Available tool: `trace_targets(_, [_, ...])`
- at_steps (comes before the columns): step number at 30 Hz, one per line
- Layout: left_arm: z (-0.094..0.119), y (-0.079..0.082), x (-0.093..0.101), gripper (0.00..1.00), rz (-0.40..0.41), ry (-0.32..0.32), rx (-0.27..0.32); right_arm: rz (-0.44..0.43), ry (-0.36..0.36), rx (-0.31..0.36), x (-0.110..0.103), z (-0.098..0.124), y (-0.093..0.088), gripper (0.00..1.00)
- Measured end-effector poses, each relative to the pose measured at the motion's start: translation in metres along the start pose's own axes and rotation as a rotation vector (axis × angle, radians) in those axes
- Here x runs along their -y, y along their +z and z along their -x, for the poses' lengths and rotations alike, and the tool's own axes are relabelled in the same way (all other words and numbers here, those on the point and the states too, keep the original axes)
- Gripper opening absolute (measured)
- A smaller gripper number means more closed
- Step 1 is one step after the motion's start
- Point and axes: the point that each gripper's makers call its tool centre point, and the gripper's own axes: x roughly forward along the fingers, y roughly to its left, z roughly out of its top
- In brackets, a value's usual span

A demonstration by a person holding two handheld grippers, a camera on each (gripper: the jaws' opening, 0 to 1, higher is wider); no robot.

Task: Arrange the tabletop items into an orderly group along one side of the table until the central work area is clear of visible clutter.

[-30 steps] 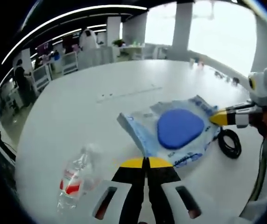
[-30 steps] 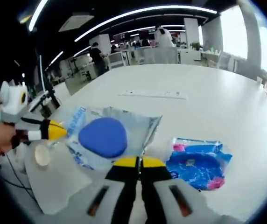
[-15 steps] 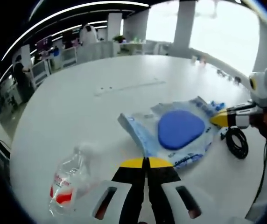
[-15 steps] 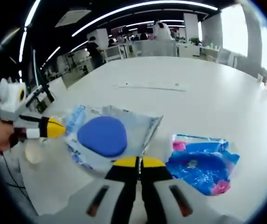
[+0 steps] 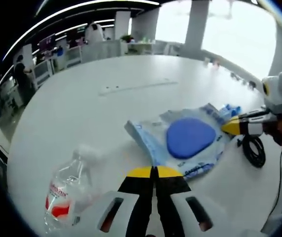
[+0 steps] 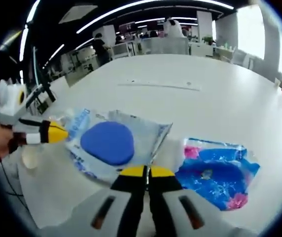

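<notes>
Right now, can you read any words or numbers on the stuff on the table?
No text reads clearly.
Clear bag with the blue pad: blue print along its edges, too blurred to read.
Water bottle: red and white label, too blurred to read.
Blue and pink packet: a pattern, but no words I can make out.

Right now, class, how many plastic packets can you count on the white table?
2. The clear packet with the blue pad lies between both claws, pinched at opposite edges. The bright blue-and-pink packet lies beside it on the table. More could lie outside the pictures.
</notes>
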Motion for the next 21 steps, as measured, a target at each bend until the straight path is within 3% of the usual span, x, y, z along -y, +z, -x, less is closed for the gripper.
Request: trace_targets(21, [-0.003,-0.0064,-0.0036,0.0,0.013,0.009,-0.003,0.028,0.003,-0.03,-0.0031,-0.0059,-0.0057,0.0])
